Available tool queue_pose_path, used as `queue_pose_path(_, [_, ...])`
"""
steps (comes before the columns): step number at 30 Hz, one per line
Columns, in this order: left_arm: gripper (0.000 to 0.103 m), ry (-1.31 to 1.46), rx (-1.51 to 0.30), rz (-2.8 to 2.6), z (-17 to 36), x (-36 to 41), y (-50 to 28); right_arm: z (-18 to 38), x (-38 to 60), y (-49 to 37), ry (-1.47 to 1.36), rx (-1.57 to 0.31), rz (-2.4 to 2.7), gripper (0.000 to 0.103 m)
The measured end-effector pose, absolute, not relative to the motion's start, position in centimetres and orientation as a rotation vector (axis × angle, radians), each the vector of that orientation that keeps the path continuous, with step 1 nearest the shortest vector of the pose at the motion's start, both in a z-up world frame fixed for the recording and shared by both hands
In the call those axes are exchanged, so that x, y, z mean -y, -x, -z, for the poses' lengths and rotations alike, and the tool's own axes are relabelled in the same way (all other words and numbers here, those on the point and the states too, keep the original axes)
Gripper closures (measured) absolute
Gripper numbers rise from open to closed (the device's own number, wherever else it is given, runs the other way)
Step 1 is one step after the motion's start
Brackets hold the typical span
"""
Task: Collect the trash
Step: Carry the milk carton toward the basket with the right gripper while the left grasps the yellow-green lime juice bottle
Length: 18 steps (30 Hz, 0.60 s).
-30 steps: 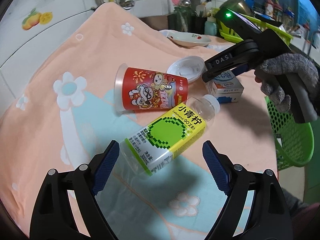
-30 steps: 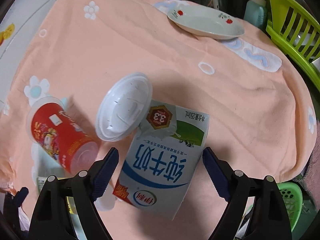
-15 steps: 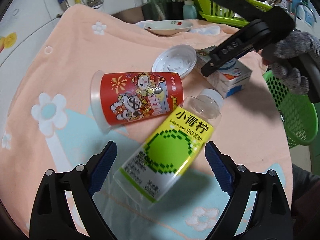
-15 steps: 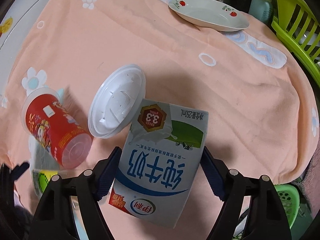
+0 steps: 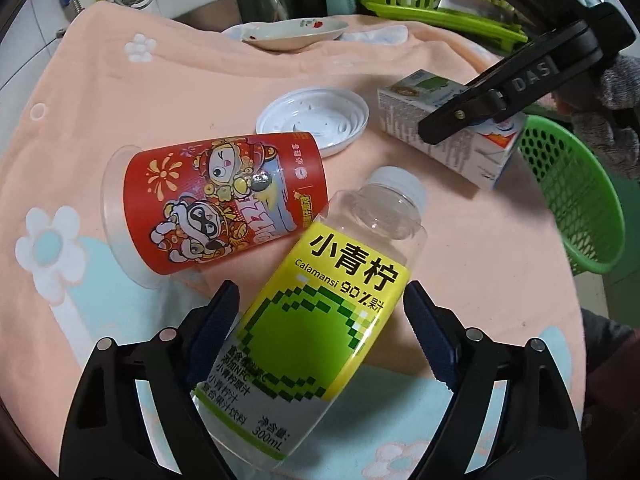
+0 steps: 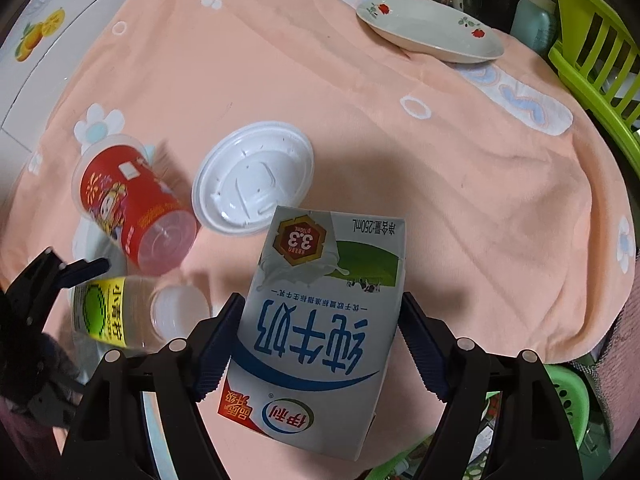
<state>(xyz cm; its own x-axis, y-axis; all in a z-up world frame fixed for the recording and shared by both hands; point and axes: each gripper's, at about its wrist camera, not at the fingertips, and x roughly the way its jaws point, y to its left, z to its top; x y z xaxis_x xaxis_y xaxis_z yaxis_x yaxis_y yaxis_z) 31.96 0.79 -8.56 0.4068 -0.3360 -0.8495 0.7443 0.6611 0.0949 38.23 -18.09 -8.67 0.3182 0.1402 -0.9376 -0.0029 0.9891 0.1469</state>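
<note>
Left gripper (image 5: 320, 320) straddles clear juice bottle (image 5: 332, 308) w/ yellow-green label, lying on its side near front edge of peach cloth-covered tabletop (image 5: 208, 80); jaws closing, left pad at label, right pad w/ gap, not clamped yet. Red cup (image 5: 224, 204) on its side, touching bottle shoulder. White lid (image 5: 312, 116) flat, mid-table. Right gripper (image 6: 320, 340) clenched on milk carton (image 6: 320, 320), both pads against its sides, by right edge. Green basket (image 5: 580, 200) just off right edge. Plate (image 6: 430, 30) at far edge
</note>
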Motion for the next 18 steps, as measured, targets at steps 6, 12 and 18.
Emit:
queue_pose_path(6, [0.03, -0.484, -0.905, 0.672, 8.5, -0.5, -30.9, 8.8, 18.5, -37.7, -0.129, -1.237, -0.117, 0.029])
queue_pose_path(12, [0.04, -0.39, -0.906, 0.576, 8.0, -0.6, -29.9, 8.4, 18.4, -36.3, -0.144, -1.212, -0.139, 0.029])
queue_pose_path(18, [0.042, -0.324, -0.897, 0.481, 7.9, -1.2, -28.3, 7.1, 18.2, -34.0, -0.129, -1.167, -0.167, 0.029])
